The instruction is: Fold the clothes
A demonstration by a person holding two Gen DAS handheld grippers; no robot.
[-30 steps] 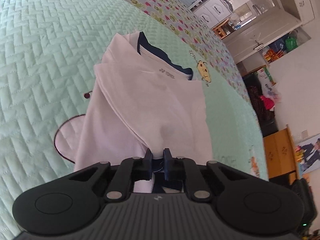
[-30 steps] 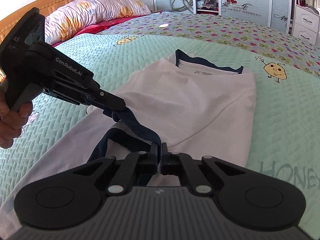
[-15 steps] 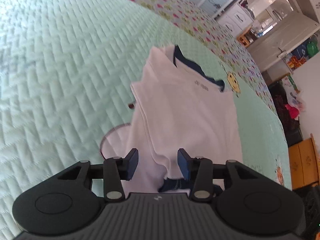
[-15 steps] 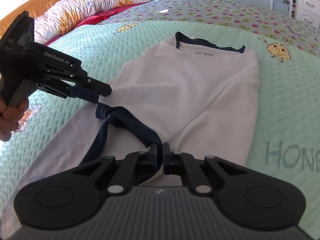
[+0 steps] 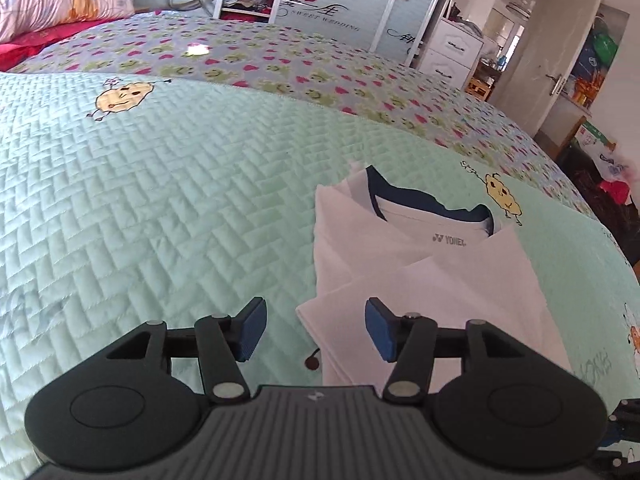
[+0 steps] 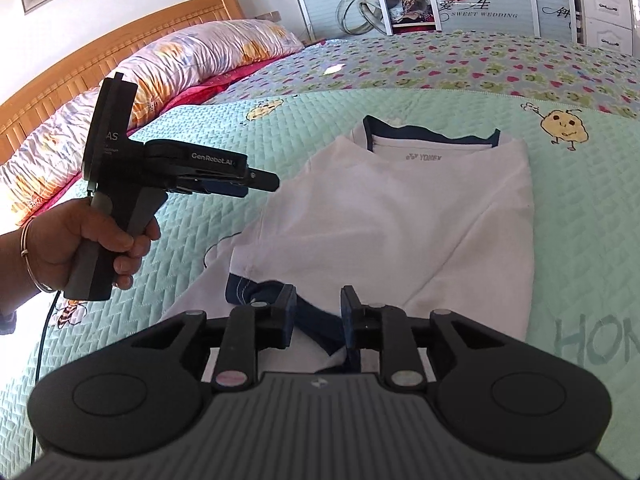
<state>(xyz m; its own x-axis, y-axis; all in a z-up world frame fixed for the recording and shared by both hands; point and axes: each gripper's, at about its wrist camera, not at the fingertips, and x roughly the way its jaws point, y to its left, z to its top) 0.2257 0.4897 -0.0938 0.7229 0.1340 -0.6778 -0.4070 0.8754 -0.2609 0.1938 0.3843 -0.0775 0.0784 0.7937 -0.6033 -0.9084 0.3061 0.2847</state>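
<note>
White shirt [image 6: 400, 216] lies folded on quilted mint bedspread [image 5: 160, 208], ahead of both jaws. Left gripper [image 5: 315, 326] opening, empty. Right gripper [image 6: 318, 312] opening; navy hem between jaws, seemingly unpinched.

Bright daylight, sharp focus, fisheye-bent edges

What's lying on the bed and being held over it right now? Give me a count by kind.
White shirts with navy trim: 1, the shirt, partly folded on the quilt
Pillows: 1, the pillow by the headboard
Hand-held claws: 2, the left claw and the right claw, both opening
Total: 4
</note>
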